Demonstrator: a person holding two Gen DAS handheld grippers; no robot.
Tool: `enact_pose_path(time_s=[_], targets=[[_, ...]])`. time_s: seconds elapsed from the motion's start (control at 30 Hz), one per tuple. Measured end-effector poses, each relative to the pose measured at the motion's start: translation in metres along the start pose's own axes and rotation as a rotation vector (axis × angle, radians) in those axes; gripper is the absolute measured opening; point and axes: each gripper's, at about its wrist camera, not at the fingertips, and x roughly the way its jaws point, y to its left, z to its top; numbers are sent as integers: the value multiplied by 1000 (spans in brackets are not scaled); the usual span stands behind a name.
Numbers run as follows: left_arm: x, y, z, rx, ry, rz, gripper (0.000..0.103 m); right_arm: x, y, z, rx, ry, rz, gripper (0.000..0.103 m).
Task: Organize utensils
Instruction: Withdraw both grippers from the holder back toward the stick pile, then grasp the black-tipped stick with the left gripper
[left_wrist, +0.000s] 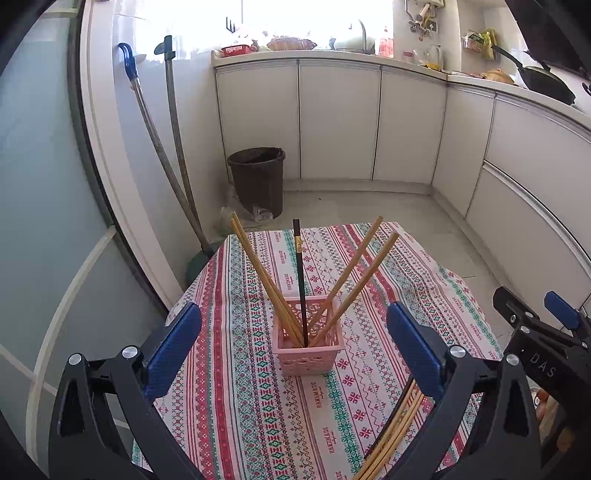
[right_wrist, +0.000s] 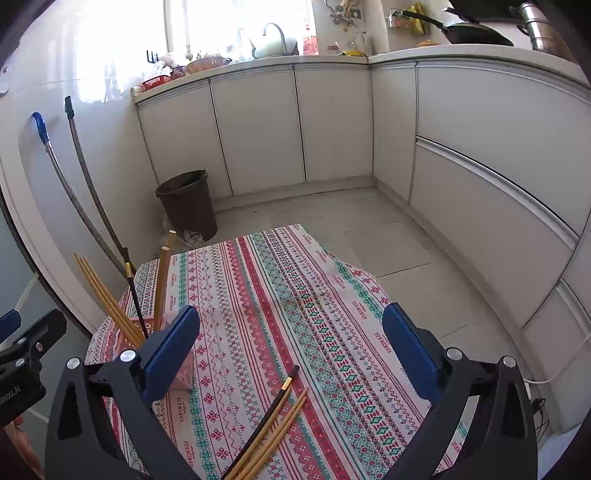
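Note:
A pink lattice basket (left_wrist: 309, 345) stands on the patterned tablecloth (left_wrist: 258, 406) and holds several wooden chopsticks (left_wrist: 264, 275) and one black chopstick (left_wrist: 300, 273), all leaning upright. My left gripper (left_wrist: 295, 350) is open and empty, its blue pads on either side of the basket and short of it. A loose bundle of wooden chopsticks (right_wrist: 275, 439) with one black chopstick (right_wrist: 273, 406) lies flat on the cloth. My right gripper (right_wrist: 291, 350) is open and empty above that bundle. The basket (right_wrist: 184, 373) sits behind its left finger.
A dark bin (left_wrist: 258, 177) stands on the floor beyond the table, with mop handles (left_wrist: 162, 147) leaning on the wall at left. White cabinets (right_wrist: 332, 125) run along the back and right. The table edge (right_wrist: 351, 264) drops to the tiled floor.

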Motion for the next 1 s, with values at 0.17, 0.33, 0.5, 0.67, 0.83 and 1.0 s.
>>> enact_pose_path(time_s=[0.17, 0.33, 0.5, 0.67, 0.83, 1.0], targets=[[1, -10, -8, 27, 17, -13, 96, -2, -13, -7, 8, 23, -5, 97], [17, -28, -17, 70, 113, -113, 96, -3, -27, -15, 15, 59, 13, 97], [64, -60, -38, 77, 401, -335, 96, 3, -51, -19, 85, 120, 37, 97], [103, -107, -56, 178, 540, -383, 96, 14, -93, -15, 237, 174, 20, 97], [142, -146, -49, 203, 579, -387, 96, 24, -131, -15, 387, 224, 25, 97], [187, -165, -52, 179, 639, -337, 76, 34, -142, -16, 455, 275, 69, 97]])
